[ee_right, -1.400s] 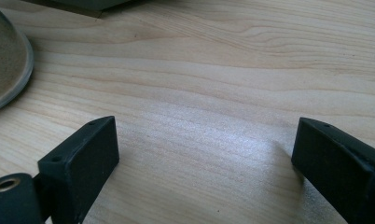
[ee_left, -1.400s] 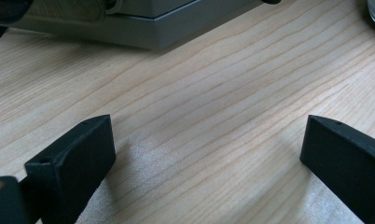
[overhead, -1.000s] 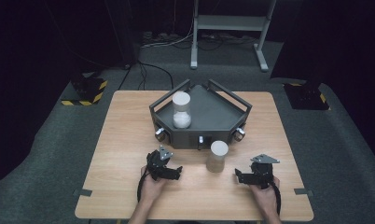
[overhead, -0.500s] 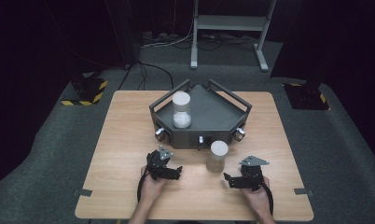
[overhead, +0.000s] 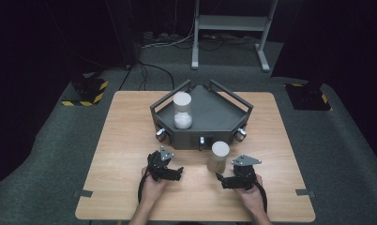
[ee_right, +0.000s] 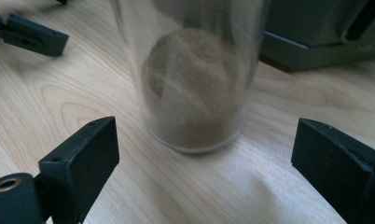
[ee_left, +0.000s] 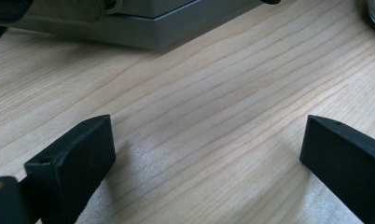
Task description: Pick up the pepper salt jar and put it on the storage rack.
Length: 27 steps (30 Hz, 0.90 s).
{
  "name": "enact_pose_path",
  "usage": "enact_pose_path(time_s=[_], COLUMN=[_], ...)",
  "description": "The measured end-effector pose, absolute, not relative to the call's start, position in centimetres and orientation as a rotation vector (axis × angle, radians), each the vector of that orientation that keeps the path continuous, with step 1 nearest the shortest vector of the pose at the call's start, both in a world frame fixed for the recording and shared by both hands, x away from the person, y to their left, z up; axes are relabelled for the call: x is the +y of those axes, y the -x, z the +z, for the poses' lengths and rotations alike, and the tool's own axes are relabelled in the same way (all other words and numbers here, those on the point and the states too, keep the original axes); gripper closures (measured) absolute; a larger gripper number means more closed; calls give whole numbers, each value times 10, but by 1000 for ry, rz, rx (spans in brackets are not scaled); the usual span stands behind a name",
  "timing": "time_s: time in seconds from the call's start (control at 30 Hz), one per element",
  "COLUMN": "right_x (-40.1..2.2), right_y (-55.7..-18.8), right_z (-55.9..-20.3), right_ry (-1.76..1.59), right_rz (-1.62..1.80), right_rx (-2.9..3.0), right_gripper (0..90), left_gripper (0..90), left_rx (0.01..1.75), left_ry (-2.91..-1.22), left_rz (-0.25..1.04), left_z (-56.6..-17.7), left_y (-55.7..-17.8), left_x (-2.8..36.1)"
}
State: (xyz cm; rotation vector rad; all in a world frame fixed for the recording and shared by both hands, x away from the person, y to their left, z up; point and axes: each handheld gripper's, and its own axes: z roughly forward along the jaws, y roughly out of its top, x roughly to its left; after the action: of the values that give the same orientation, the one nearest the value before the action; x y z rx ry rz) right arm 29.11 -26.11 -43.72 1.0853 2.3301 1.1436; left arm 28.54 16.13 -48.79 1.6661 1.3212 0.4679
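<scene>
Jar of brown powder stands upright before the right gripper, jaws wide to straddle it; left gripper rests wide, empty.

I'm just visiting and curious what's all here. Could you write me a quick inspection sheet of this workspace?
Surface: light wooden table, bare in front of the hands.
Job's things: clear jar of brown powder standing upright on the table; second jar of white powder upright in the grey tray.
Clutter: nothing seen.
Grippers: right gripper open, fingers either side of the brown jar, not touching; left gripper open over bare wood.
Cables: black cable trailing from the right gripper; more on the floor behind.
Surroundings: dark carpet, a metal stand, yellow-black striped floor blocks.
</scene>
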Motion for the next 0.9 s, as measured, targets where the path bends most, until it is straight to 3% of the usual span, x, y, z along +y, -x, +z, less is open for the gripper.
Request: enact_pose_path(time_s=[0.9], right_x=[-243], right_y=[-302], right_z=[-423], right_ry=[-1023], right_rz=[1225], right_rx=[2279], right_gripper=[135], left_gripper=[32], left_rx=[1321], left_ry=[-1666], left_rz=[468], left_z=[-488], left_y=[-285], left_x=[161])
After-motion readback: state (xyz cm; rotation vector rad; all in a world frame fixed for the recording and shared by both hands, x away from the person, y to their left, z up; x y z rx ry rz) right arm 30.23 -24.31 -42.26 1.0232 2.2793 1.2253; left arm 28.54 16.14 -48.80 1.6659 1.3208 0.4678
